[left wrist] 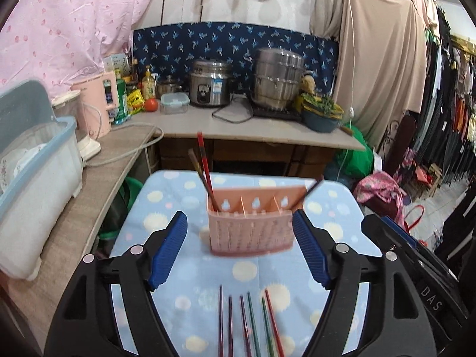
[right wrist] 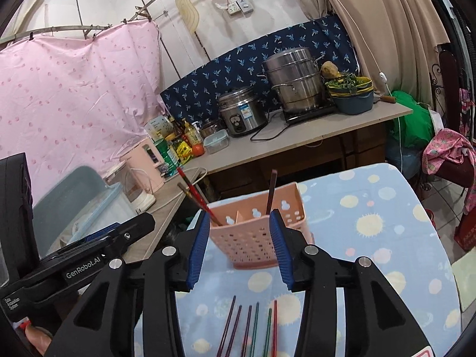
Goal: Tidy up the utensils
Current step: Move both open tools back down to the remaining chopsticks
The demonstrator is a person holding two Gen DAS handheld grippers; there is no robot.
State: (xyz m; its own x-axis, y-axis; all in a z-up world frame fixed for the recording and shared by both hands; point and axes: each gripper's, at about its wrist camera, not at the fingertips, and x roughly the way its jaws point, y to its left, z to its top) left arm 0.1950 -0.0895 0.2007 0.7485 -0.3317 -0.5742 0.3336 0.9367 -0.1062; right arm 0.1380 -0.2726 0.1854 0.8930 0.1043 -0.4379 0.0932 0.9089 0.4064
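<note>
A pink slotted utensil holder [left wrist: 249, 226] stands upright on a table with a blue spotted cloth [left wrist: 166, 208]. Two chopsticks [left wrist: 205, 172] lean in its left compartment and a dark one [left wrist: 311, 192] in its right. Several coloured chopsticks [left wrist: 250, 321] lie side by side on the cloth in front. My left gripper [left wrist: 239, 250] is open and empty, just short of the holder. In the right wrist view the holder [right wrist: 253, 235] and the loose chopsticks [right wrist: 253, 327] show again. My right gripper [right wrist: 239, 250] is open and empty, above the cloth near the holder's front.
A wooden side counter [left wrist: 98, 184] at the left carries a plastic dish box [left wrist: 32, 178] and a pink kettle [left wrist: 95, 107]. A far counter holds a rice cooker [left wrist: 209, 84], a steel steamer pot [left wrist: 278, 78] and bottles. Clothes hang at the right.
</note>
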